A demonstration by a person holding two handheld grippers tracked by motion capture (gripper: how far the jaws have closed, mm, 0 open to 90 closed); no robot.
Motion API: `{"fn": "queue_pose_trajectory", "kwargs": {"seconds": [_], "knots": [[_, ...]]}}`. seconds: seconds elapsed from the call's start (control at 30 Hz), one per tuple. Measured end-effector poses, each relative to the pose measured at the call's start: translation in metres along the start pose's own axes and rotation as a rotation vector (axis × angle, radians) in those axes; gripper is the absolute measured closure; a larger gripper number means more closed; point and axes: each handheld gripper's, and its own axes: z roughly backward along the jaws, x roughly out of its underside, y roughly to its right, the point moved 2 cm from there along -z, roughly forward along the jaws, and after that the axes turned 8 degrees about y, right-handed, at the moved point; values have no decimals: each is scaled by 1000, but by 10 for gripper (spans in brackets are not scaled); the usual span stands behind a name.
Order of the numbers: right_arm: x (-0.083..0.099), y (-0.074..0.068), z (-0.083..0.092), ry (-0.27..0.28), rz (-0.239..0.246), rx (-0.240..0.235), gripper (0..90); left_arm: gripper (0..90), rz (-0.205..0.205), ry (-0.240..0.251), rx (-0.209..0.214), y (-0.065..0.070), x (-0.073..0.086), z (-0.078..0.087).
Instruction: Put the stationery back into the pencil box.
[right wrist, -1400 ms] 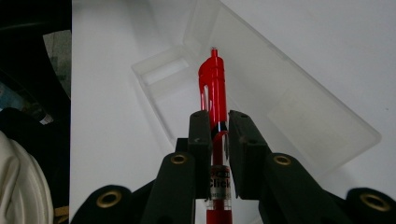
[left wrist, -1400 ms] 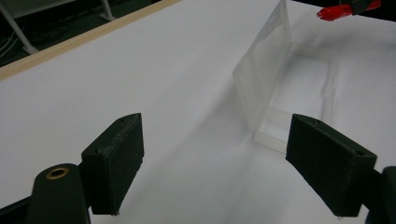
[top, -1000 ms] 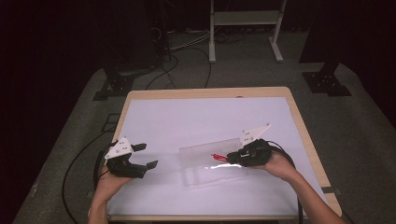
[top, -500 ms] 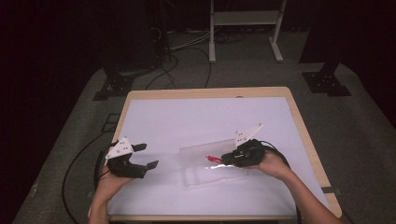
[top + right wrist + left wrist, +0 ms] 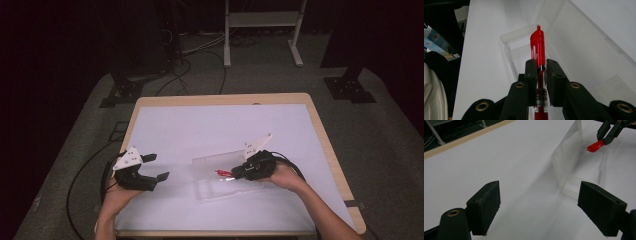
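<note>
A clear plastic case lies open on the white table, its lid raised toward the far side. My right gripper is shut on a red click pen and holds it just above the case. In the right gripper view the pen sticks out past the shut jaws, pointing over the case's tray beside the lid. My left gripper rests open at the table's front left, nothing between its jaws. From there the case and pen lie ahead to the right.
The table has a wooden rim. A cable trails off its left side to the floor. Behind the table stand a white metal frame and black stand feet. The person's forearms come in from the bottom.
My right gripper has moved a little to the left and lower with the red pen, bringing it over the open case. The left gripper has stayed put.
</note>
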Motion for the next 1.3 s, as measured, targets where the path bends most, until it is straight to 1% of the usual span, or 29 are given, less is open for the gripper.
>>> {"fn": "queue_pose_trajectory", "kwargs": {"seconds": [0.07,0.1,0.13,0.33,0.4,0.67,0.8,0.93,1.0,1.1,1.23,1.3], "knots": [[0,-1,-2,-4,-4,-2,791,173,2,-2,0,0,0,0],[0,0,-3,-6,5,-6,791,173,1,-1,0,0,0,0],[0,0,-5,-8,0,-8,791,170,1,-2,-1,0,0,0],[1,1,-11,-29,12,-19,791,170,2,-3,1,0,0,0],[2,1,-13,-34,5,-23,791,170,2,-3,1,0,0,-1],[3,3,-20,-57,14,-33,791,169,3,1,2,0,-1,0],[3,4,-22,-57,14,-36,791,169,5,3,3,0,-1,1],[5,5,-25,-75,19,-39,791,164,10,4,2,-1,0,0],[7,6,-27,-86,34,-40,791,164,10,5,4,-1,-1,1],[8,6,-28,-91,31,-44,791,164,9,6,3,0,-1,0],[11,8,-32,-104,40,-49,791,164,9,5,5,0,-1,0],[12,8,-33,-105,33,-53,790,164,10,5,5,-1,-1,1]]}}
